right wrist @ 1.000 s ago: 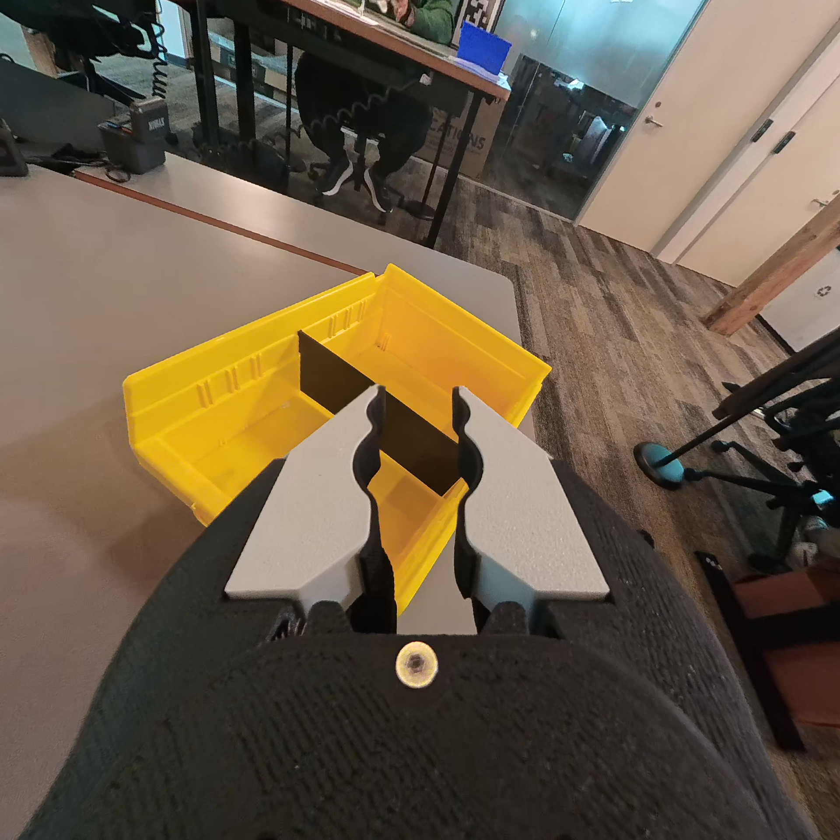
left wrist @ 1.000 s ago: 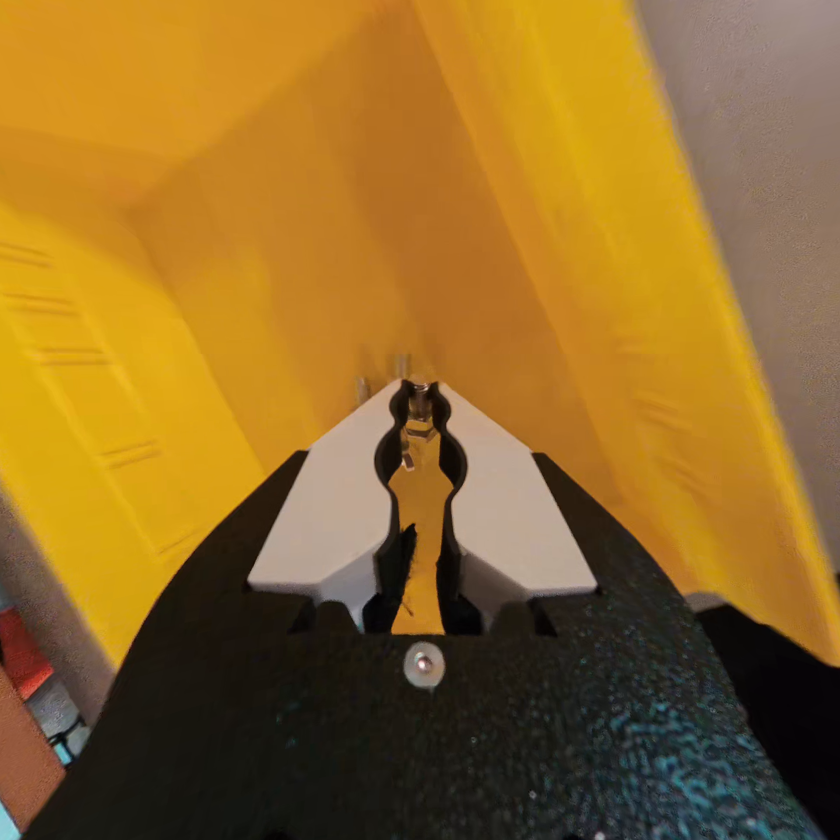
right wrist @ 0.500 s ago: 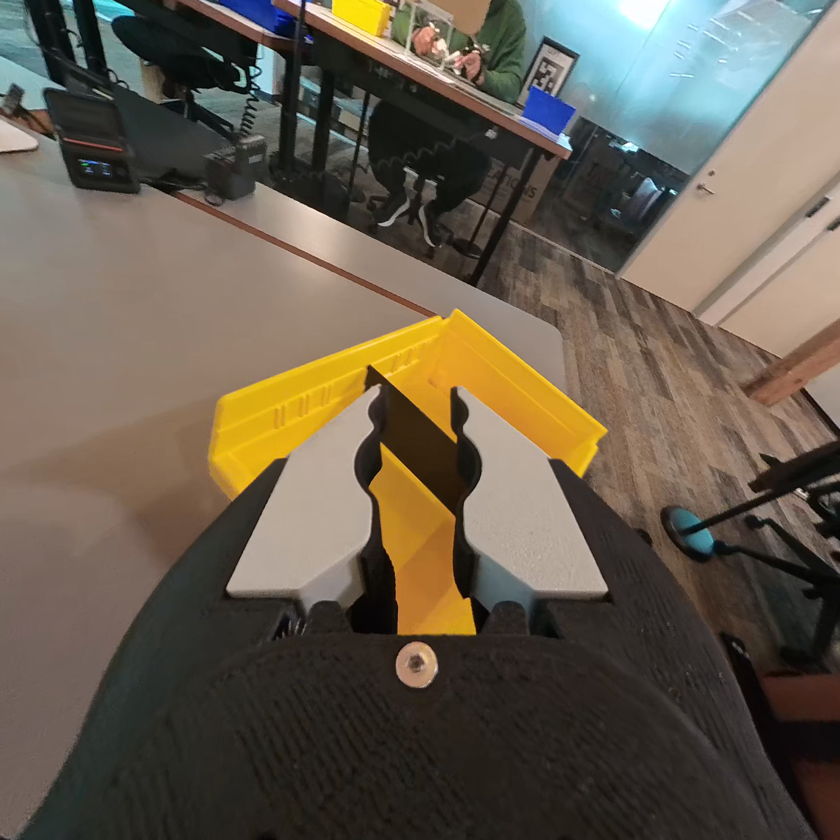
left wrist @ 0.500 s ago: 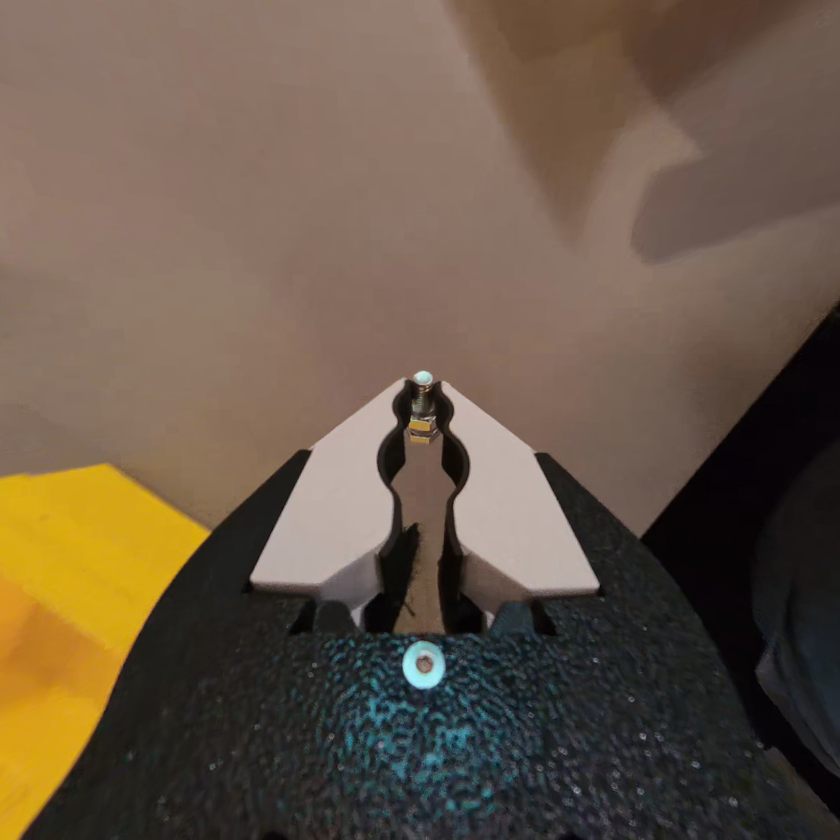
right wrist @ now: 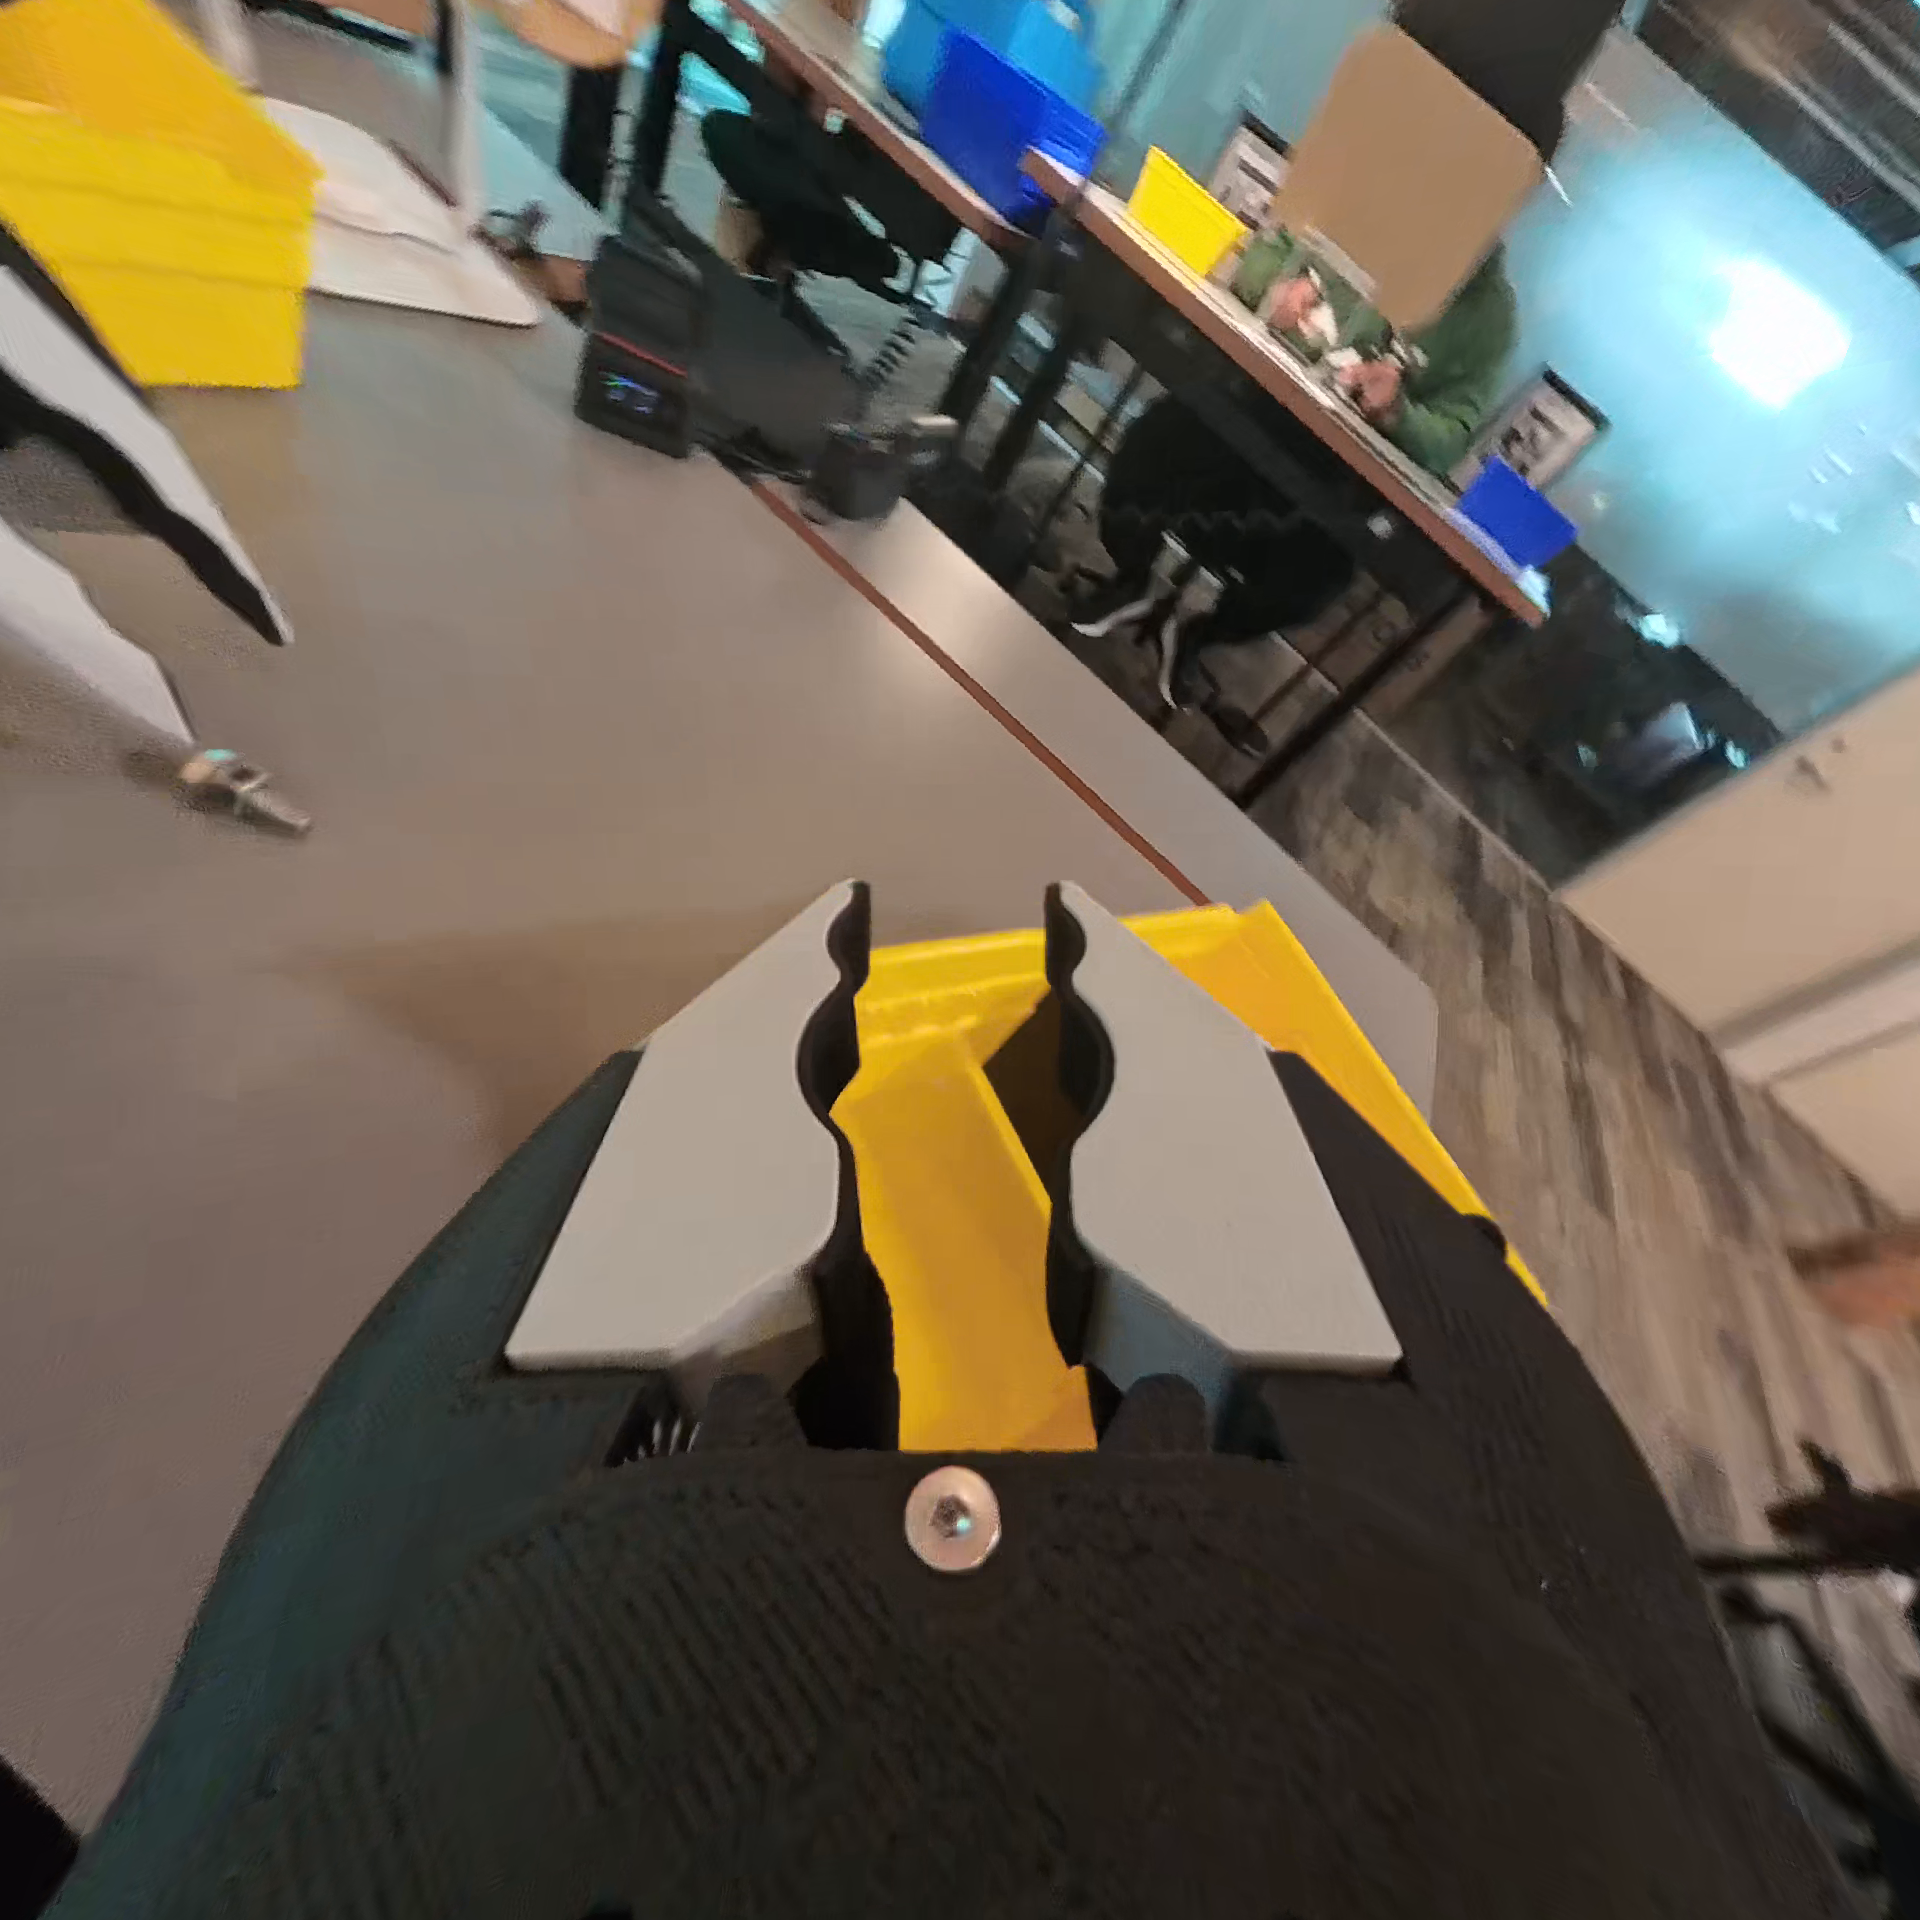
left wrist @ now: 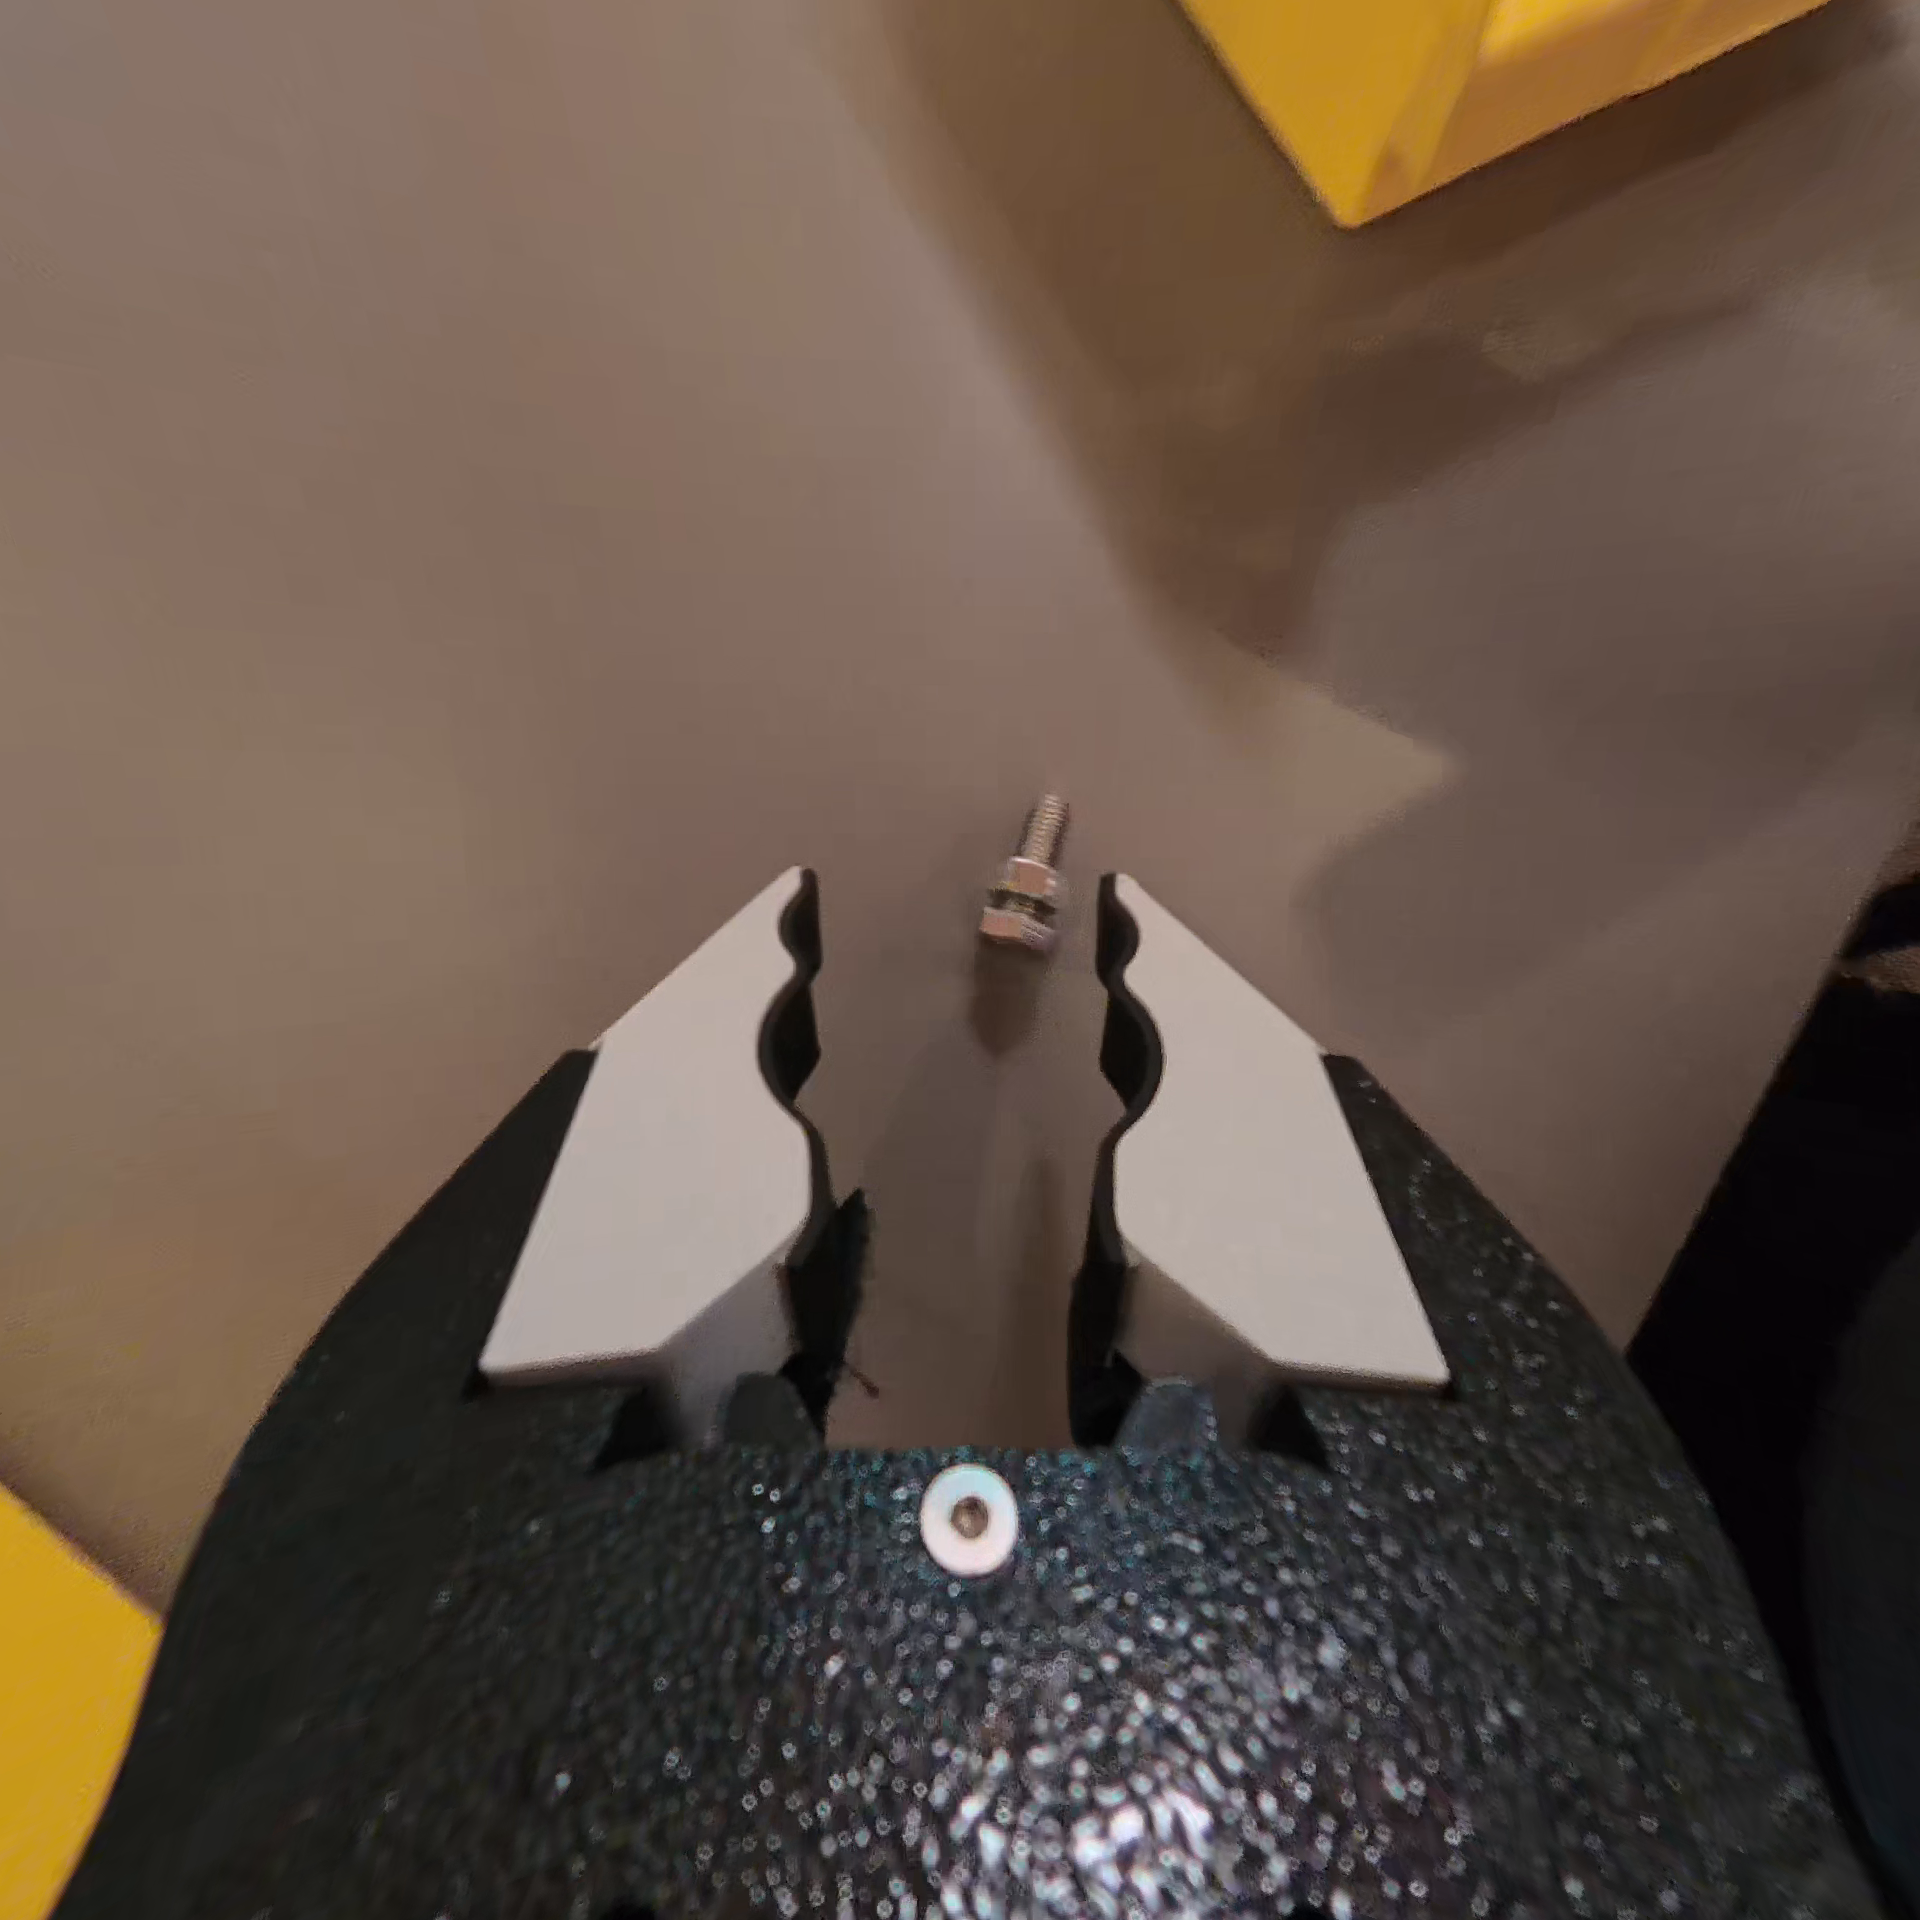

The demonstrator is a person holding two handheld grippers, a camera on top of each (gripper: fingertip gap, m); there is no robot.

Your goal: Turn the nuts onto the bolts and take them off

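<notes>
Bolt with nut now lies on bench, dropped between wide-open left claw tips. Right claw open, empty, over yellow bin. Unscrewing likely next.

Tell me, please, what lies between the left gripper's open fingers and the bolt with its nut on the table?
Nothing: in the left wrist view the left gripper is open just short of the bolt, and only bare table shows between them.

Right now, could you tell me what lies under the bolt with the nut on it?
The bolt, its nut threaded on, lies on the bare grey table, ahead of the open left gripper. Its underside is hidden.
</notes>
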